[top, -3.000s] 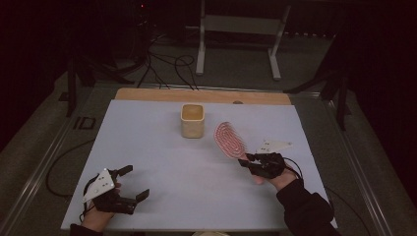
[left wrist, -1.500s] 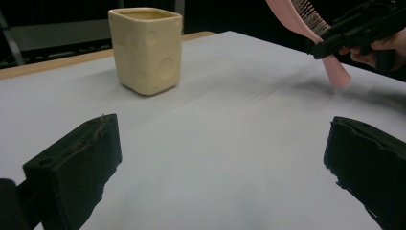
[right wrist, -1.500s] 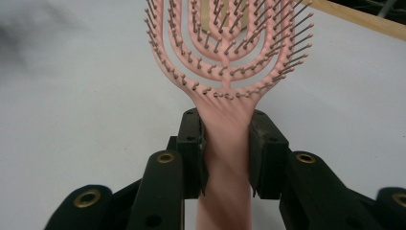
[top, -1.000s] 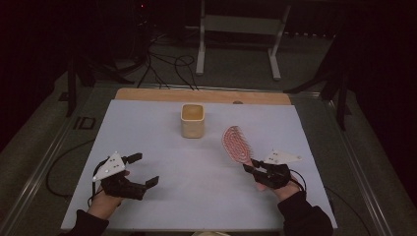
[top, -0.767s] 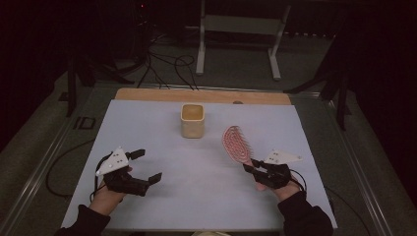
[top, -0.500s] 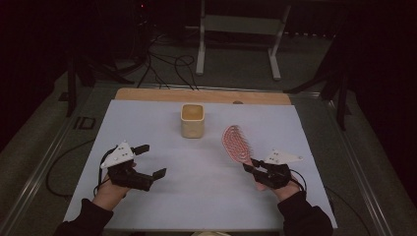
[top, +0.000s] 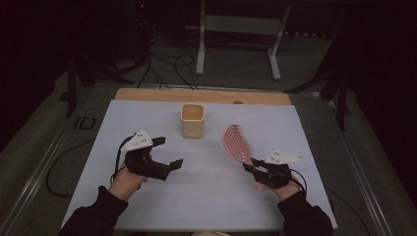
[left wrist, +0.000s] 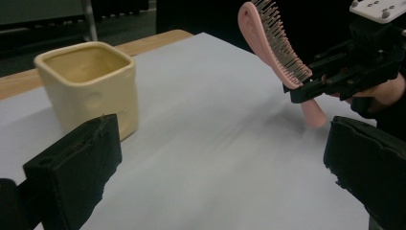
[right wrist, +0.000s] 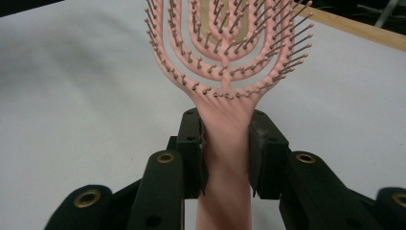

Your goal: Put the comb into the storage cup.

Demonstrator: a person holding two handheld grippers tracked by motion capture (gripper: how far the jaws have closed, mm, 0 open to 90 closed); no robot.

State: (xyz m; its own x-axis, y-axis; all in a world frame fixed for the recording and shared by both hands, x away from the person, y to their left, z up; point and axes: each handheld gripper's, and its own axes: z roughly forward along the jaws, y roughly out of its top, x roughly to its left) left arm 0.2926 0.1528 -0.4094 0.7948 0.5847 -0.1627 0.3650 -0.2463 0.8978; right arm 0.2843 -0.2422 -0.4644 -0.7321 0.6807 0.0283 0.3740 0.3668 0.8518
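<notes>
Cup ahead, brush to my right

The cup (top: 192, 120) stands on the table (top: 206, 201) between my grippers, farther back; the brush (top: 236, 142) rises right of it.

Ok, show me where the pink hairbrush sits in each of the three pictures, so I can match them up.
High view: the hairbrush is right of centre, its handle in the right gripper.
Left gripper view: the hairbrush is at upper right, raised off the table, gripped at the handle.
Right gripper view: the hairbrush is at top centre, handle clamped between the jaws.
Shared landmark: the cream cup, glimpsed behind the bristles.
</notes>
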